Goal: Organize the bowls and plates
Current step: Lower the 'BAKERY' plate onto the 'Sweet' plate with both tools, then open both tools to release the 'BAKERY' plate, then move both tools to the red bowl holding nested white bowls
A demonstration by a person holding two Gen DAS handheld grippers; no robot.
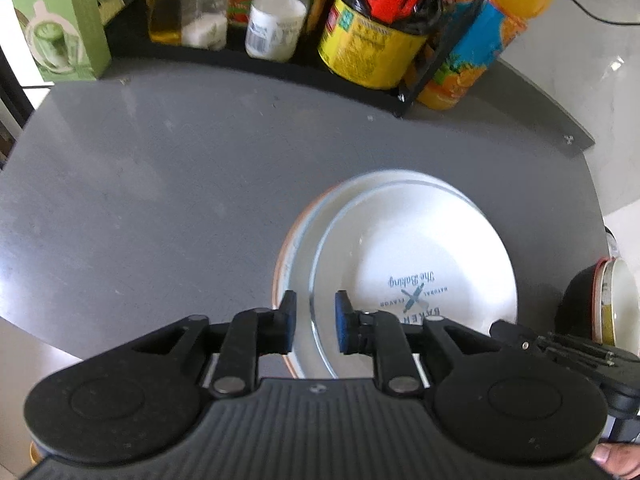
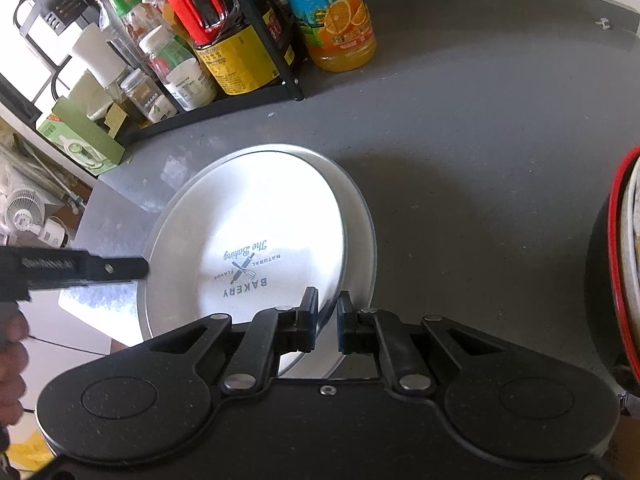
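Plates sit stacked: our right claw (image 2: 328, 320) pinches the top bakery plate (image 2: 256, 240) at its near-right rim. Our left claw (image 1: 316, 322) is let go, straddling the near-left rim.

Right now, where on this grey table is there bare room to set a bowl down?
Open grey table spreads left of the stacked white plates, up to the green carton and the black rack. More bare surface lies between the plates and the orange juice bottle. The rack side is crowded with bottles, and a red-rimmed bowl stands on the right.
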